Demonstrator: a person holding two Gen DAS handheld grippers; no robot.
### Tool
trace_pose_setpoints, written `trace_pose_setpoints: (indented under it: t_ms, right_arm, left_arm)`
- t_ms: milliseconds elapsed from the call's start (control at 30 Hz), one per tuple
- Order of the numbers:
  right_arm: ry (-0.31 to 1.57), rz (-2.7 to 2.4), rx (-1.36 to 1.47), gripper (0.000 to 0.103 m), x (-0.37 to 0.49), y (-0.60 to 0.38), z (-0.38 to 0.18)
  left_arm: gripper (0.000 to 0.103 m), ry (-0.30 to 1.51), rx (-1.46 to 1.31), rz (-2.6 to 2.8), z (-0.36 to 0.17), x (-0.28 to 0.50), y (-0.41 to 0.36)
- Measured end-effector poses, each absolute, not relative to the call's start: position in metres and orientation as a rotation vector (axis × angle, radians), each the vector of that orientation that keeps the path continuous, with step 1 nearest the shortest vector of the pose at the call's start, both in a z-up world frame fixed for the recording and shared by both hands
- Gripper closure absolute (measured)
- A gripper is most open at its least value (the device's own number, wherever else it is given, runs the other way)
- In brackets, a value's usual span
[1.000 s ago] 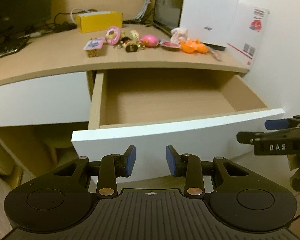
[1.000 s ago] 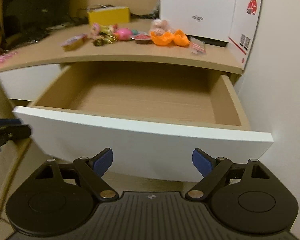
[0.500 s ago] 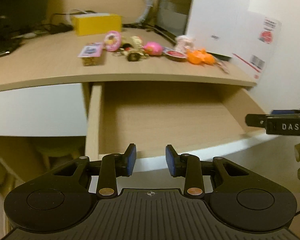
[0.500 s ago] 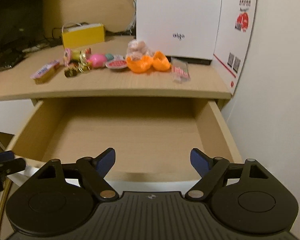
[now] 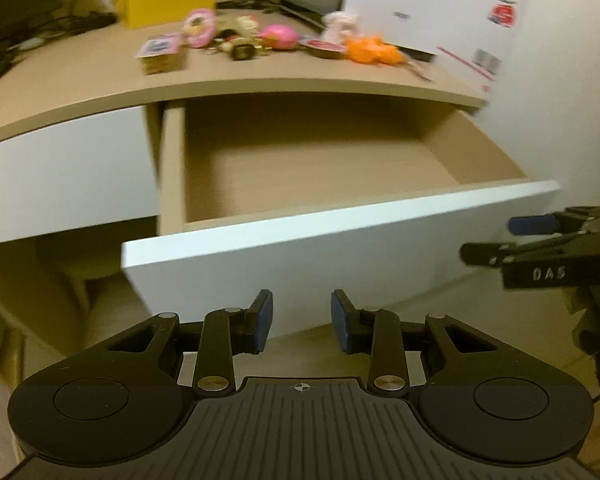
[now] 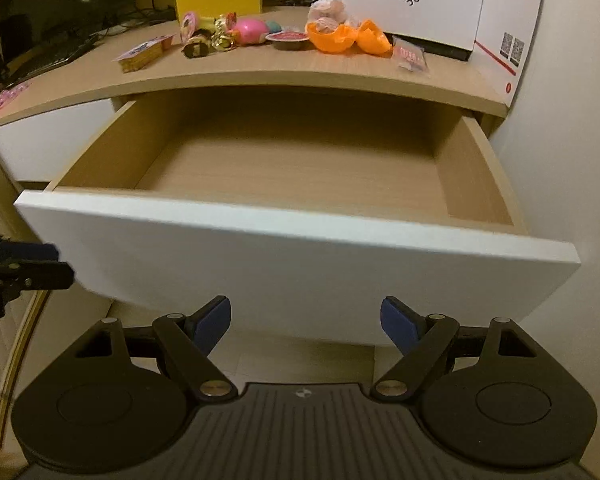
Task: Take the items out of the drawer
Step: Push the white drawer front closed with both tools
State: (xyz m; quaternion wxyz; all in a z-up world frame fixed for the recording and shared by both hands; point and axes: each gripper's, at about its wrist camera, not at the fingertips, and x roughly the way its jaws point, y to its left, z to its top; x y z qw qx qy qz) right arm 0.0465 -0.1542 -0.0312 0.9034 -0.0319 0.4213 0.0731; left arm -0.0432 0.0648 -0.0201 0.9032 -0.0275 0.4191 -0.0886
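I am holding both grippers, left gripper (image 5: 301,320) and right gripper (image 6: 306,322), fingers released and grasping nothing, before the open drawer (image 6: 296,240); toys are lying along the surface's (image 6: 260,72) front edge.

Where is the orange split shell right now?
In the right wrist view, the orange shell lies on the desktop, right of the red-lidded cup, before the white box.

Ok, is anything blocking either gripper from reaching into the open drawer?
Only the drawer's raised white front panel: both the left gripper and the right gripper sit below its top edge, jaws open and holding nothing. The visible drawer floor shows no items.
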Motion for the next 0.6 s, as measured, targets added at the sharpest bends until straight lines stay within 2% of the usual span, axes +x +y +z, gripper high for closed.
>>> trace_pose_setpoints:
  t_ms: [267, 600]
  right_arm:
    - [0.885, 0.067, 0.045, 0.019, 0.065, -0.159, -0.032]
    - [0.872, 0.047, 0.015, 0.019, 0.101, -0.153, -0.032]
  left_arm:
    - [0.068, 0.851, -0.049, -0.135, -0.026, -0.037, 0.072]
    - [0.069, 0.832, -0.090, -0.144, -0.027, 0.016, 0.087]
